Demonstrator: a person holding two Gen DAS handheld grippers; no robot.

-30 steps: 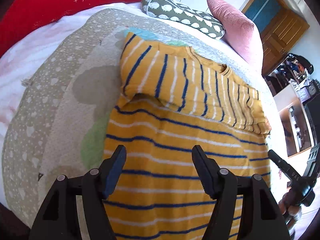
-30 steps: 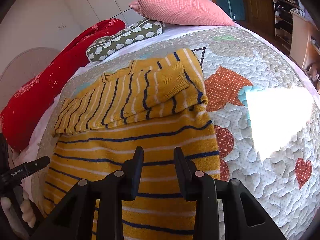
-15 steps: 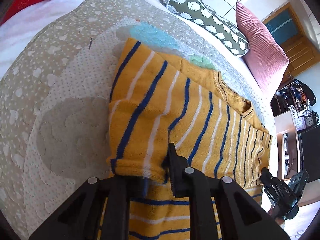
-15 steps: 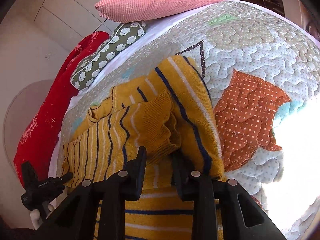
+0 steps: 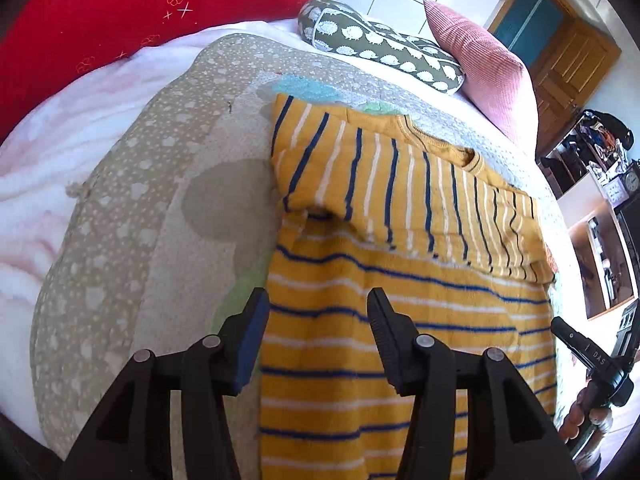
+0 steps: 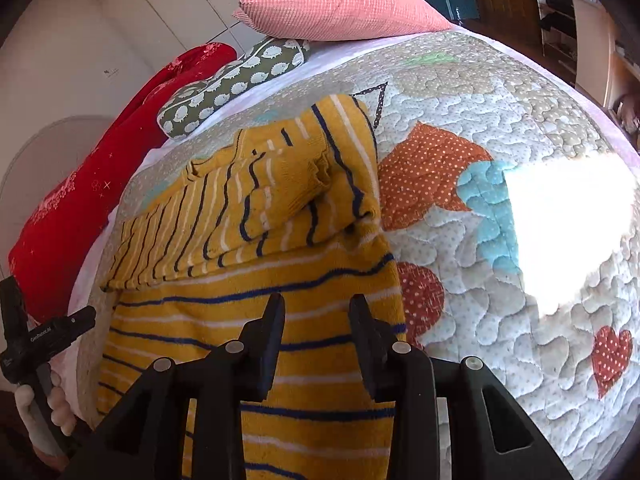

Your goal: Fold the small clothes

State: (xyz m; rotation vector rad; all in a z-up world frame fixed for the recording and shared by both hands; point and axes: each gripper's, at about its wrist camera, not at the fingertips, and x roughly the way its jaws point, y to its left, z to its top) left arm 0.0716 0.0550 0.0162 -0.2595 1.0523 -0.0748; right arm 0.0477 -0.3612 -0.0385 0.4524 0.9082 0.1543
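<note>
The yellow striped sweater (image 5: 404,320) is lying flat on the quilt (image 5: 132,216) covering the bed, its sleeves folded across the chest. The left tongs (image 5: 316,312) are hovering over the sweater's left edge, fingers apart and gripping nothing. The right tongs (image 6: 316,316) are hanging above the sweater's right edge (image 6: 394,296), fingers likewise apart and empty. Open quilt (image 6: 500,320) is stretching out on both sides of the garment. The pink pillow (image 6: 340,10), hedgehog-print cushion (image 5: 380,50) and red cushion (image 5: 132,24) are sitting beyond its collar.
</note>
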